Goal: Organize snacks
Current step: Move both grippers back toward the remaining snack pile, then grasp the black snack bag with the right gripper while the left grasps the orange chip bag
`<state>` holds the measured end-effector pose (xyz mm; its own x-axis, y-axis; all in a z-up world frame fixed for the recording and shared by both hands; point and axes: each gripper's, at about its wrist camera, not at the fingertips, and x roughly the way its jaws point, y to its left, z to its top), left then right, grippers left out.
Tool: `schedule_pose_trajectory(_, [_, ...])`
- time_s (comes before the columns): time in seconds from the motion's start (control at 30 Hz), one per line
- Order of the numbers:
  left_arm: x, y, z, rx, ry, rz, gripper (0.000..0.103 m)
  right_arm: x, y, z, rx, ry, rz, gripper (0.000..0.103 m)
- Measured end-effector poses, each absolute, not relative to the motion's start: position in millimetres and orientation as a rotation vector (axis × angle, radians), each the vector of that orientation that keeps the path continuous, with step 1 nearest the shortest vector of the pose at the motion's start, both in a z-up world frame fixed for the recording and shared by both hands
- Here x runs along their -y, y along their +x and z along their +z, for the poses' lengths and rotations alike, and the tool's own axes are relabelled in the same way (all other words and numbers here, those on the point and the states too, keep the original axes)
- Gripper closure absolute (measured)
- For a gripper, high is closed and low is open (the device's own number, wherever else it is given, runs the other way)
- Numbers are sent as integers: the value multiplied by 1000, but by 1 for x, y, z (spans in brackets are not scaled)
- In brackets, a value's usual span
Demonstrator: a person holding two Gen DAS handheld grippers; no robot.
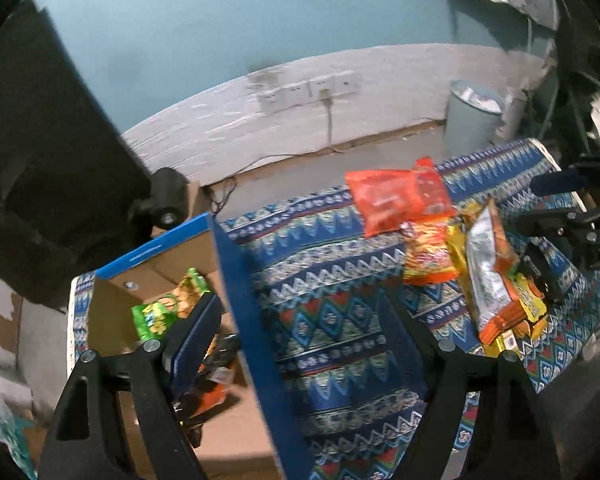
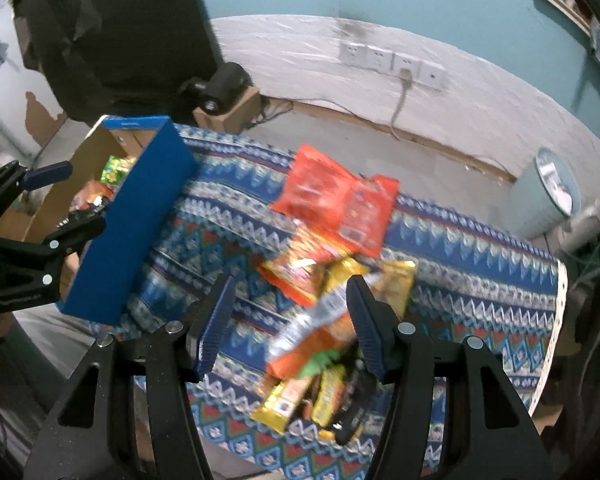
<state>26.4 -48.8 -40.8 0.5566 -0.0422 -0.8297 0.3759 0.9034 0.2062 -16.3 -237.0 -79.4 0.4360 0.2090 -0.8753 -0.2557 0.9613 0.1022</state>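
A blue cardboard box (image 1: 236, 280) stands at the left of the patterned table (image 1: 332, 312); it also shows in the right wrist view (image 2: 140, 216). Inside lie a green snack bag (image 1: 156, 316) and other packets. My left gripper (image 1: 300, 316) is open, straddling the box's right wall. A pile of snack packets lies on the cloth: a red bag (image 2: 336, 200), orange and yellow packets (image 2: 300, 268), and a silver-orange packet (image 2: 320, 332). My right gripper (image 2: 290, 312) is open just above the silver-orange packet, holding nothing.
A pale bin (image 2: 548, 192) stands on the floor beyond the table's right end. A black chair (image 2: 112, 32) and a small cardboard box (image 2: 228, 112) are behind the blue box. Wall sockets with a cable (image 2: 396, 68) are behind.
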Motion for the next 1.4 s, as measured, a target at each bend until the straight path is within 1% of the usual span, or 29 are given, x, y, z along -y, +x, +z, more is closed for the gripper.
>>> schedule_pose_trajectory(0.3, [96, 17, -63, -1000, 463, -328, 21, 282, -32, -111, -1147, 12, 242, 45])
schedule_pose_trajectory(0.47, [114, 13, -79, -1017, 511, -348, 21, 298, -41, -137, -1203, 53, 227, 45])
schedule_pose_trajectory(0.63, [124, 11, -92, -1062, 514, -373, 21, 299, -50, -168, -1276, 41, 228, 45])
schedule_pose_trajectory(0.93, [140, 8, -103, -1092, 532, -392, 21, 295, -50, -202, -1333, 23, 231, 46])
schedule_pose_trajectory(1.0, [142, 8, -104, -1093, 533, -394, 21, 294, -49, -207, -1338, 18, 232, 59])
schedule_pose_trajectory(1.07, [145, 9, -104, -1096, 533, -396, 21, 293, -47, -213, -1347, 35, 245, 67])
schedule_pose_trajectory(1.13, [147, 9, -103, -1095, 531, -397, 21, 293, -47, -216, -1353, 48, 259, 70])
schedule_pose_trajectory(1.17, [147, 10, -102, -1095, 529, -397, 21, 293, -46, -215, -1347, 51, 262, 76])
schedule_pose_trajectory(1.27, [150, 12, -100, -1097, 510, -401, 21, 292, -49, -209, -1336, 36, 273, 79])
schedule_pose_trajectory(1.4, [154, 14, -99, -1100, 497, -402, 21, 295, -55, -195, -1311, 16, 278, 80])
